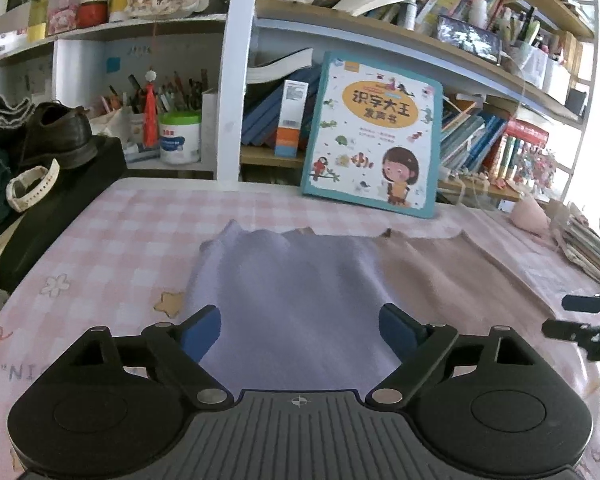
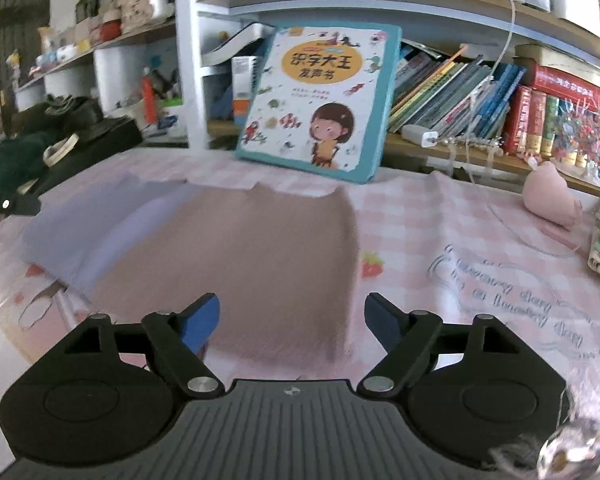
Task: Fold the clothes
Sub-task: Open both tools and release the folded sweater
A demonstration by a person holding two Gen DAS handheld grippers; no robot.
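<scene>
1. We hold our left gripper point(image 1: 300, 330) spread wide, nothing in it, over the near edge of the lavender cloth point(image 1: 292, 280).
2. Our right gripper point(image 2: 292, 322) is equally spread above the brown cloth point(image 2: 260, 256).
3. Both cloths lie flat, side by side, on the checked tablecloth point(image 2: 412, 216), easy to pinch.
4. Beyond, a picture book point(image 1: 374, 136) leans against the shelves.

Soft matt cloth on a glossy checked table cover

The lavender cloth point(image 1: 296, 284) and the tan cloth point(image 2: 268, 256) look like matt, soft-napped fabric; the pink checked table cover point(image 2: 440, 232) is smooth with a slight sheen. The left gripper point(image 1: 300, 334) and right gripper point(image 2: 292, 326) are matt black plastic with ribbed grey bodies, blue pads point(image 1: 202, 332) and shiny metal pivot pins. The picture book point(image 1: 374, 136) has a glossy cover.
</scene>
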